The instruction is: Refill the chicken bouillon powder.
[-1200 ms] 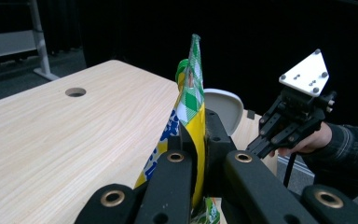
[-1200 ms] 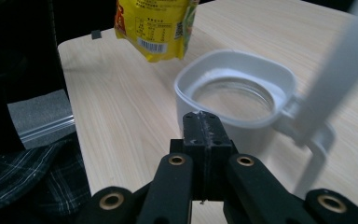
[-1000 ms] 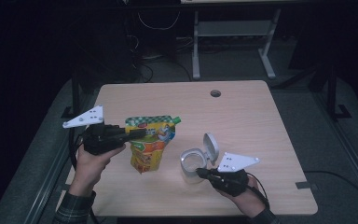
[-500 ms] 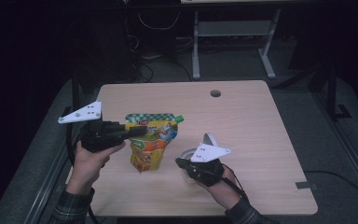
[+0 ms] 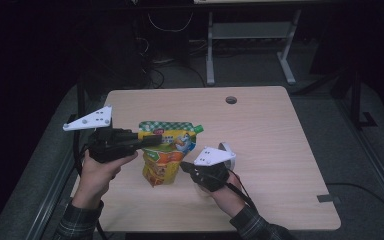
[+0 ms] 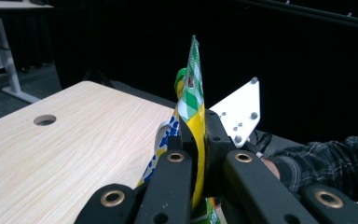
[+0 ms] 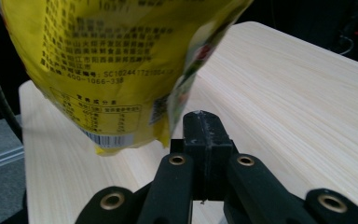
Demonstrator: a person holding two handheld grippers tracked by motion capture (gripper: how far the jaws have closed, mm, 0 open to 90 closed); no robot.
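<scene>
Right claw (image 5: 184,165) now beside one pouch (image 5: 167,155), left claw (image 5: 152,141) clamped

On the back of the yellow pouch (image 7: 107,60), seen in my right gripper view, I read "400-1066-338" and, above it, a code beginning "SC1024". The surrounding small print, table and barcode are too fine to read. Front-side lettering in the high view is illegible.

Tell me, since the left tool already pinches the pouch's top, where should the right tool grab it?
Probably the bottom corner of the pouch nearest the right tool, coming in from its right side. The pouch hangs off the table from the left tool, so that thin lower edge is free, and the shut right tool must open first.
</scene>
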